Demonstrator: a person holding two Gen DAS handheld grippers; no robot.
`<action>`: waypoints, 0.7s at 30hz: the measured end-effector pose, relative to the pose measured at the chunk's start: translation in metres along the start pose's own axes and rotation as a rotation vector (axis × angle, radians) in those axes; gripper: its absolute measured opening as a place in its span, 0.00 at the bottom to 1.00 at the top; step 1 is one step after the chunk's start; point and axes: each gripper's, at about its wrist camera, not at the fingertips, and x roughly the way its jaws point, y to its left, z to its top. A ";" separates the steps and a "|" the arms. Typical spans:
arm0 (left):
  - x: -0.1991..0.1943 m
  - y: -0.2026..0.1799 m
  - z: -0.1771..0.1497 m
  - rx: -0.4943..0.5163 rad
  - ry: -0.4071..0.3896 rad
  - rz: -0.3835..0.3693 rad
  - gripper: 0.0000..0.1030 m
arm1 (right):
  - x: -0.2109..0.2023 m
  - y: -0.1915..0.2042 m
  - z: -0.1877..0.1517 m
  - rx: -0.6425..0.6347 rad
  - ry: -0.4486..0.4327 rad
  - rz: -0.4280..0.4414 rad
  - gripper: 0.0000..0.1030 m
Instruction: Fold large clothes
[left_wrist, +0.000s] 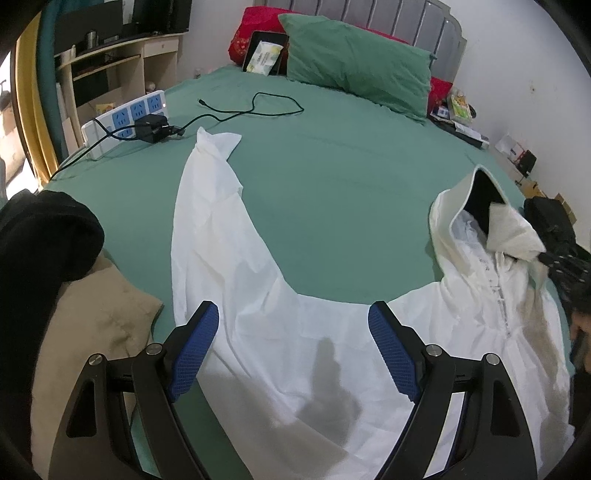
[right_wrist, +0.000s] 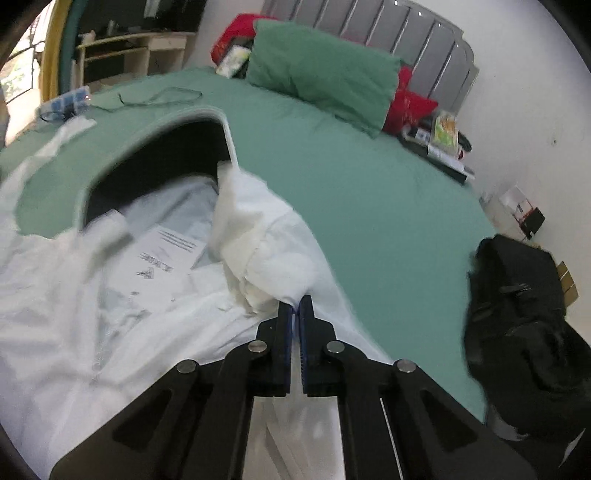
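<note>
A large white hooded garment (left_wrist: 280, 332) lies spread on the green bed sheet (left_wrist: 332, 192). One sleeve (left_wrist: 210, 177) stretches toward the far left. Its hood with a dark visor (left_wrist: 480, 199) stands up at the right. My left gripper (left_wrist: 293, 317) is open, hovering just above the garment's body, blue pads apart. In the right wrist view my right gripper (right_wrist: 295, 310) is shut on a fold of the white garment (right_wrist: 273, 258) beside the hood (right_wrist: 166, 158), lifting it. A printed label (right_wrist: 166, 254) shows inside the neck.
A green pillow (left_wrist: 354, 62) and red cushions lie at the headboard. A power strip with a charger (left_wrist: 129, 118) and a black cable (left_wrist: 255, 107) lie on the far left. A black bag (right_wrist: 524, 325) sits at the right edge. Black and beige cloth (left_wrist: 74, 288) lies at the left.
</note>
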 end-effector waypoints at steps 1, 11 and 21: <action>-0.003 0.000 0.001 -0.001 -0.003 -0.005 0.84 | -0.017 -0.002 0.003 0.003 -0.027 0.042 0.04; -0.050 -0.009 0.001 0.028 -0.082 -0.048 0.84 | -0.040 0.023 -0.054 -0.020 0.332 0.236 0.31; -0.048 -0.004 0.003 0.023 -0.053 -0.047 0.84 | -0.073 0.107 -0.014 -0.039 0.050 0.017 0.62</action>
